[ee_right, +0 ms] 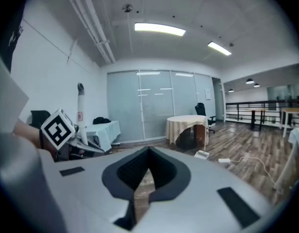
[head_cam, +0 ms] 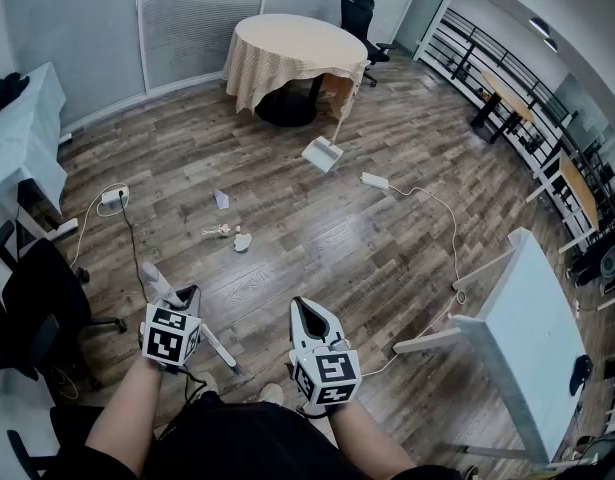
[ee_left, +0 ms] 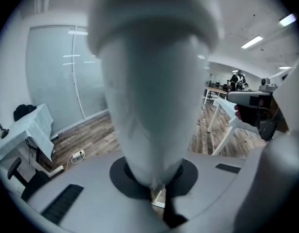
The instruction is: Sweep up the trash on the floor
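My left gripper [head_cam: 183, 298] is shut on a white broom handle [head_cam: 159, 284] that slants across it, low at the left of the head view. In the left gripper view that handle [ee_left: 149, 101] fills the middle, clamped between the jaws. My right gripper [head_cam: 307, 313] is shut and holds nothing; its jaws [ee_right: 142, 178] show only a thin slit of floor. Trash lies ahead on the wood floor: a crumpled paper [head_cam: 222, 200], a white scrap [head_cam: 242, 240] and small bits [head_cam: 217, 231]. A white dustpan [head_cam: 322, 154] rests farther off, near the round table.
A round table with a beige cloth [head_cam: 292, 53] stands at the back. A power strip [head_cam: 375, 180] with a long cable crosses the floor at right, another [head_cam: 114, 197] lies at left. A white desk [head_cam: 532, 338] is at right, a black chair [head_cam: 42, 308] at left.
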